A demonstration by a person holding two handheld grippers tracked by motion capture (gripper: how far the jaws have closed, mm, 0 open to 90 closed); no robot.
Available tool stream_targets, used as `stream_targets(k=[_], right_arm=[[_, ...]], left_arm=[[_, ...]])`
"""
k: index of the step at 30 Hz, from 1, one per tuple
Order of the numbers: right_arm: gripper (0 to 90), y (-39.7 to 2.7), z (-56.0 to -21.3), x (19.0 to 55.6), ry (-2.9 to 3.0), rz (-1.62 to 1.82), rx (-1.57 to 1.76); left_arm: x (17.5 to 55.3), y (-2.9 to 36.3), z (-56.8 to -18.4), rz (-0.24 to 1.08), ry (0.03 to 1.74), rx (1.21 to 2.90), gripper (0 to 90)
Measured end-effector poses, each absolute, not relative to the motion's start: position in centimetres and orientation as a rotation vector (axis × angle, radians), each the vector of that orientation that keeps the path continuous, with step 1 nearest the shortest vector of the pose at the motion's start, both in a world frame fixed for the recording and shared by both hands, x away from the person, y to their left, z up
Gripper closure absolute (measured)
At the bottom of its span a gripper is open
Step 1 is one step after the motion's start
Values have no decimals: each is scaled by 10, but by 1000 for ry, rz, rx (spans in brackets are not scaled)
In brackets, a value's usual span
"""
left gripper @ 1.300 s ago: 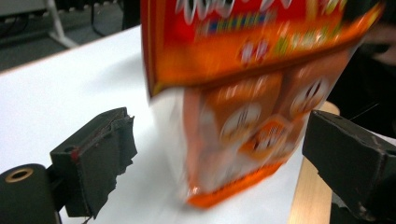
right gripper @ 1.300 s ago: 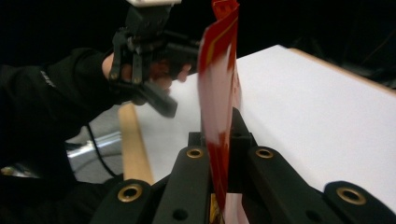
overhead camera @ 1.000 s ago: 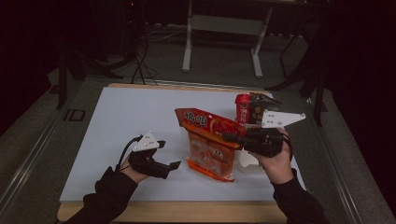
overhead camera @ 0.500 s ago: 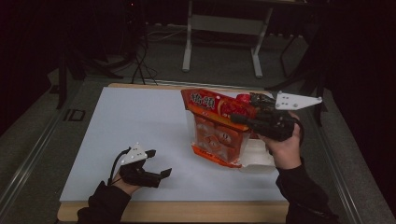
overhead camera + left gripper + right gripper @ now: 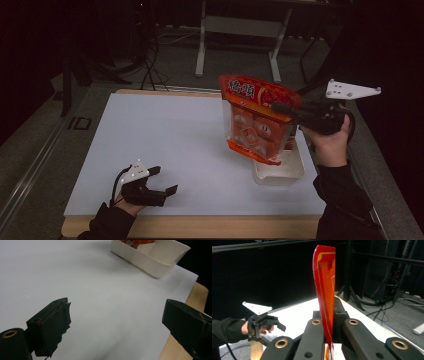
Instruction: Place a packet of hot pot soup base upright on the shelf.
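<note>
High view: a white surface (image 5: 165,140) on a wooden board, dark floor around it, metal stand legs (image 5: 240,45) and cables behind.
Around: a white tray (image 5: 280,172) sits on the surface near its right edge; in the left tool view the tray (image 5: 150,257) lies ahead at the far side, with bare surface between it and the jaws.
In the way: the bag's lower edge hangs just over the tray's near-left part and hides some of it.
Writing: large white characters on the bag's red top band, too small to read for sure; round printed marks on the packets inside, not legible.
Bag (image 5: 257,117): clear pouch with a red-orange header and orange bottom strip, holding several round orange-and-white packets; it is lifted off the surface, tilted, hanging above the tray.
Bag edge-on: in the right tool view the bag (image 5: 325,285) rises as a thin red-and-orange sheet between the two jaws.
Right tool (image 5: 292,111): clenched on the bag's upper right part, held up in the person's hand, grey plate on top.
Left tool (image 5: 162,182): released, jaws spread wide with nothing between them, low over the surface near its front-left corner; it is also seen far off in the right tool view (image 5: 274,326).
</note>
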State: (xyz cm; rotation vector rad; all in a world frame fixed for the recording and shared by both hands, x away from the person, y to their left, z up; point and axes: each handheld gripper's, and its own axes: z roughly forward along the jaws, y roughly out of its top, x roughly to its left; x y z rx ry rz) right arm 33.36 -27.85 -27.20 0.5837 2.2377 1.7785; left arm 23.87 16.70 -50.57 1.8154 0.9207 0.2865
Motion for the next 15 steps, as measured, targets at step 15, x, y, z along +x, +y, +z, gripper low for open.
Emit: stream_targets(k=[15], right_arm=[[900,-327,-279,337,2201,1725,692]], left_arm=[[243,165,-511,276,942,1819,78]])
